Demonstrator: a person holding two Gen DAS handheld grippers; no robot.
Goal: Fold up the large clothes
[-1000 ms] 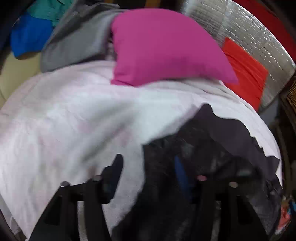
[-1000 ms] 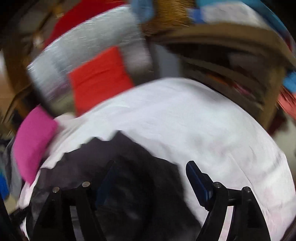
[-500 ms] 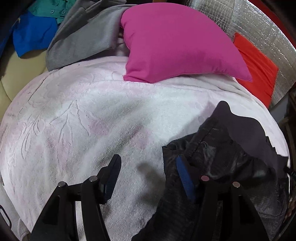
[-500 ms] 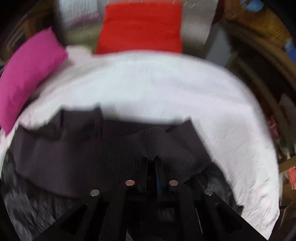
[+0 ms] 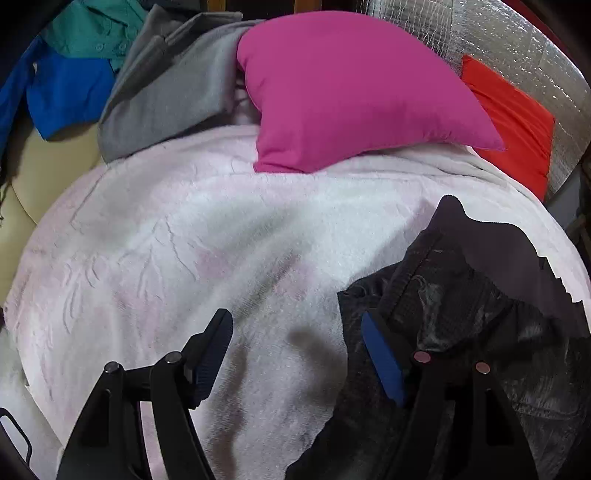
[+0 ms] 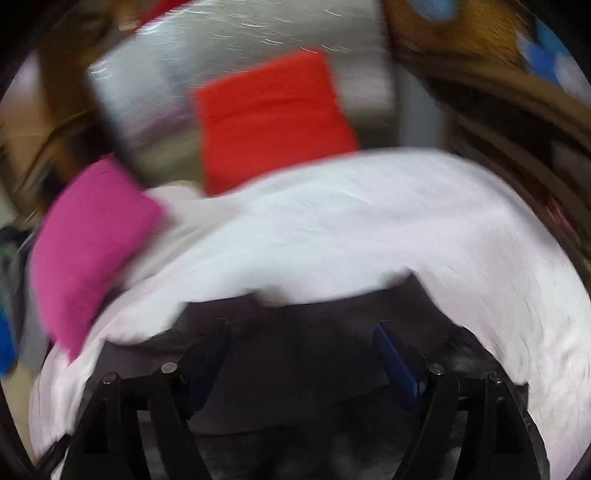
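A black garment [image 5: 461, 314] lies crumpled on the pale pink blanket [image 5: 184, 258] at the lower right of the left wrist view. My left gripper [image 5: 295, 321] hovers at its left edge, jaws opening, with only blanket between the fingers; the blue pad of the right finger [image 5: 384, 362] overlaps the garment's edge. In the blurred right wrist view, my right gripper [image 6: 301, 328] stands over the black garment [image 6: 303, 369], jaws opening. The cloth lies beneath and between the fingers, and the pads do not press on it.
A magenta pillow [image 5: 351, 92] and a red cushion [image 5: 513, 122] rest at the blanket's far edge, against a silver foil panel [image 5: 517, 37]. Grey [image 5: 166, 92], blue [image 5: 66, 92] and teal [image 5: 92, 33] clothes are piled at the far left. Wicker furniture [image 6: 498, 92] stands on the right.
The right gripper was shut on the garment's ribbed edge half a second ago; it has let go, stands wide, and its view swung. The left gripper's jaws have widened a little.
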